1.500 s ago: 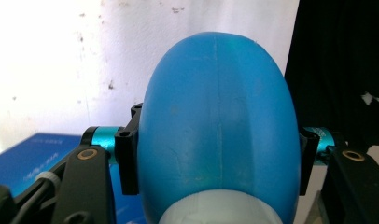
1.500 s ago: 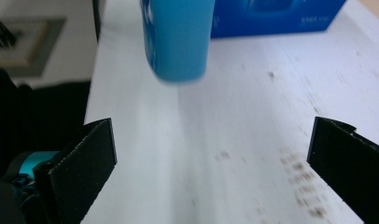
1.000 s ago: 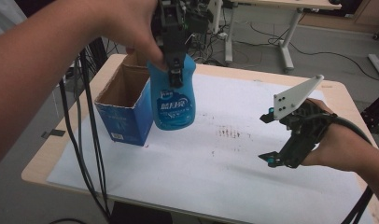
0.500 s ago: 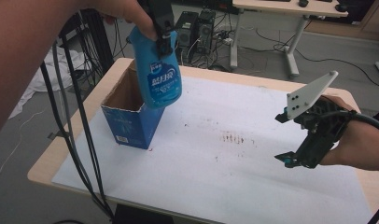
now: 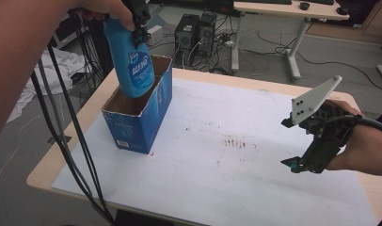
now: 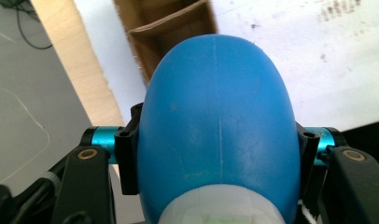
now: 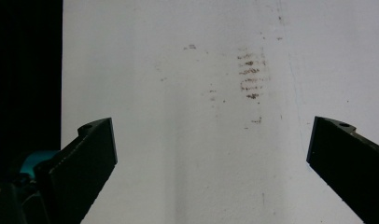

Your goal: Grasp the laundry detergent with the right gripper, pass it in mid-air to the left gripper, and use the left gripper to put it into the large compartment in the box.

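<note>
A blue plastic bottle [image 5: 132,66] with a white label hangs tilted over the open top of a blue cardboard box [image 5: 147,122], its base at the box's rim. My left gripper [image 5: 140,26] is shut on the bottle's upper part. In the left gripper view the bottle [image 6: 215,130] sits between both jaws of the left gripper [image 6: 215,156], with the box's brown inside [image 6: 173,28] below it. At the table's right side my right gripper [image 5: 290,143] hovers open, nothing between its jaws. The right gripper [image 7: 211,149] looks down on bare white sheet.
A white sheet [image 5: 226,188] covers the wooden table, with brown smudges [image 5: 234,141] near its middle. Black cables [image 5: 71,136] hang past the left table edge. Desk legs, computers and wires stand on the floor beyond the far edge.
My left gripper has carried the bottle leftward and away from me, from beside the box's right wall to above its opening. The right gripper has stayed in place.
</note>
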### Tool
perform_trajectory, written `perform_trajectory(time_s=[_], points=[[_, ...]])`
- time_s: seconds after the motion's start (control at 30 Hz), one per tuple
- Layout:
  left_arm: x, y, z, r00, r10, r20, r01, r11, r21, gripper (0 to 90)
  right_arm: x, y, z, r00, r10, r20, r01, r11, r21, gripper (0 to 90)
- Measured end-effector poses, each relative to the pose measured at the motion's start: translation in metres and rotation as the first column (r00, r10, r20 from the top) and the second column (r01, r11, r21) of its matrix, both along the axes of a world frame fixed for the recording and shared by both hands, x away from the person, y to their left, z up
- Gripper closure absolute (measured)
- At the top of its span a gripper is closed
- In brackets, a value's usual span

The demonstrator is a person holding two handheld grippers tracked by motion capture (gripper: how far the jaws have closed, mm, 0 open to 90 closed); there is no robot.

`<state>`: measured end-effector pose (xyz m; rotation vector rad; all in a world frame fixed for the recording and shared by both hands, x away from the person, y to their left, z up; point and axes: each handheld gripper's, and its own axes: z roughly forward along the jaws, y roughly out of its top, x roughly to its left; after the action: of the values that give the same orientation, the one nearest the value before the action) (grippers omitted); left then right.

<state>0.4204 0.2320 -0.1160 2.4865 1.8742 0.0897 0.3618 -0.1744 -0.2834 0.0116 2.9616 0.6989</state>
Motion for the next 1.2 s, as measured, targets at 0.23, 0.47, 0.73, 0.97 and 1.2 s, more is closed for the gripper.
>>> perform_trajectory(time_s=[0.23, 0.47, 0.73, 0.97, 1.2], points=[[0.009, 0.007, -0.020, 0.9993, -0.010, -0.037, 0.011, 0.9995, 0.030, 38.4, 0.002, -0.003, -0.001, 0.9999, -0.011, 0.001, 0.011, 1.000, -0.015, 0.8], [0.015, 0.010, -0.057, 0.9887, -0.127, -0.078, 0.132, 0.9894, 0.059, 38.5, 0.000, -0.003, -0.002, 0.9998, -0.018, 0.002, 0.018, 0.999, -0.028, 0.8], [0.015, 0.005, -0.101, 0.9250, -0.364, -0.110, 0.372, 0.9254, 0.070, 38.4, -0.001, -0.004, -0.003, 0.9995, -0.030, 0.003, 0.030, 0.999, -0.039, 0.8], [0.018, 0.002, -0.135, 0.8676, -0.480, -0.130, 0.489, 0.8713, 0.044, 38.4, 0.000, -0.003, -0.005, 0.9994, -0.035, 0.004, 0.035, 0.998, -0.052, 0.8], [0.017, -0.003, -0.163, 0.7723, -0.618, -0.149, 0.630, 0.7748, 0.054, 38.3, 0.000, -0.001, -0.008, 0.9994, -0.036, 0.002, 0.036, 0.998, -0.059, 0.8]])
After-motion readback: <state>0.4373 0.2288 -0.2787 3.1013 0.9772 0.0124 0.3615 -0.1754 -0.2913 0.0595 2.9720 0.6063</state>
